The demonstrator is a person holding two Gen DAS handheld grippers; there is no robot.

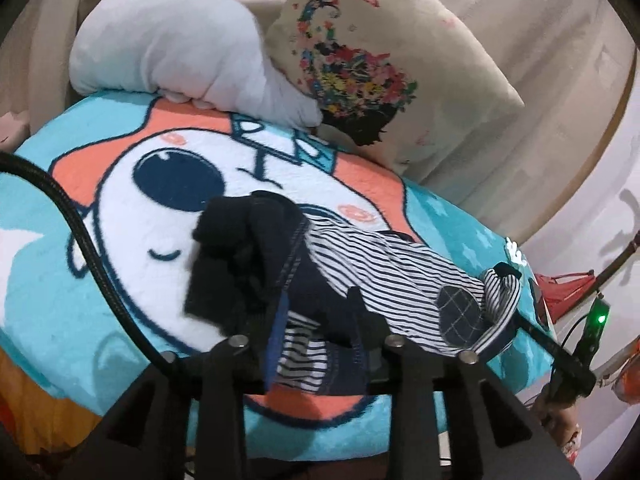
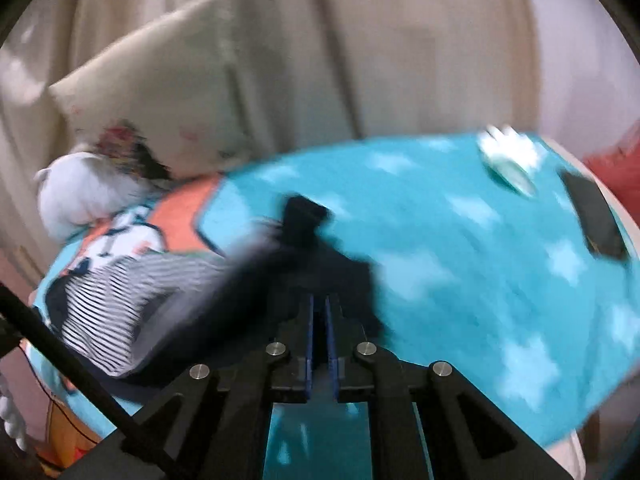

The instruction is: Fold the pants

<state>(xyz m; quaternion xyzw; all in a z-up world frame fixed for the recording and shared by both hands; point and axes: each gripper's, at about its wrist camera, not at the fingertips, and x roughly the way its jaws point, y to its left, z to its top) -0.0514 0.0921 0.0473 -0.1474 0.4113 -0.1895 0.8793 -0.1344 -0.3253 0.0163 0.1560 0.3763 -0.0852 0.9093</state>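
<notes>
The pants (image 1: 372, 264) are navy-and-white striped with dark navy cuffs and a checked patch. They lie crumpled on a cartoon blanket (image 1: 120, 280). My left gripper (image 1: 316, 332) is shut on the near striped edge and waistband. In the right wrist view, which is blurred, my right gripper (image 2: 319, 320) is shut on dark navy cloth of the pants (image 2: 120, 292), with the striped part stretching away to the left. The right gripper also shows at the far end of the pants in the left wrist view (image 1: 504, 276).
A white plush toy (image 1: 172, 44) and a beige printed cushion (image 1: 372, 64) lie at the back of the blanket. A dark flat object (image 2: 596, 216) and a white item (image 2: 510, 160) sit near the blanket's right edge. A black cable (image 1: 84, 236) runs at left.
</notes>
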